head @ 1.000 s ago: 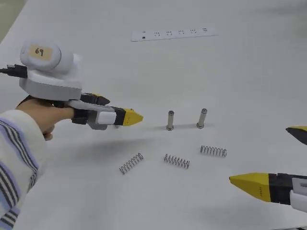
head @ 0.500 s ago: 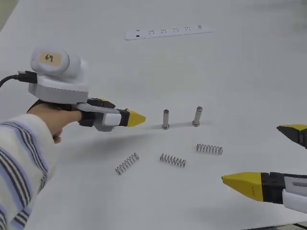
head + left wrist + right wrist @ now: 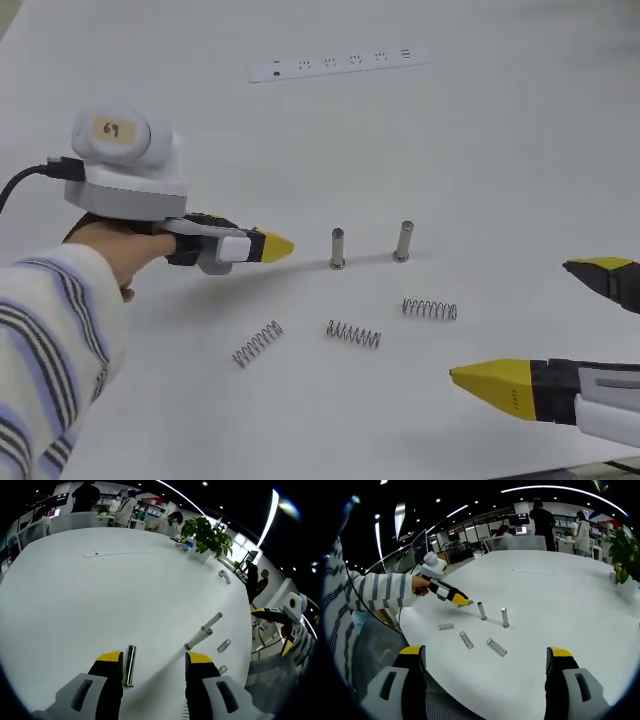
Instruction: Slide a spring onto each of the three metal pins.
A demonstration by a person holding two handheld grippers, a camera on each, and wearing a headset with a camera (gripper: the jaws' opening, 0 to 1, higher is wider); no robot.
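The left gripper (image 3: 276,246) has its jaws moderately apart. In the left gripper view the near pin (image 3: 129,666) stands between them, close against the 9 o'clock jaw; whether they touch cannot be told. In the head view the middle pin (image 3: 337,248) and far pin (image 3: 403,241) stand upright at the gripper's 3 o'clock. The left spring (image 3: 258,343), mid spring (image 3: 353,334) and right spring (image 3: 430,309) lie at its 5 o'clock. The right gripper (image 3: 508,320) is spread wide with nothing in it, near the table's (image 3: 470,160) front edge, the springs at its 10 o'clock. Bare tabletop runs to a power strip (image 3: 337,64) at 12 o'clock.
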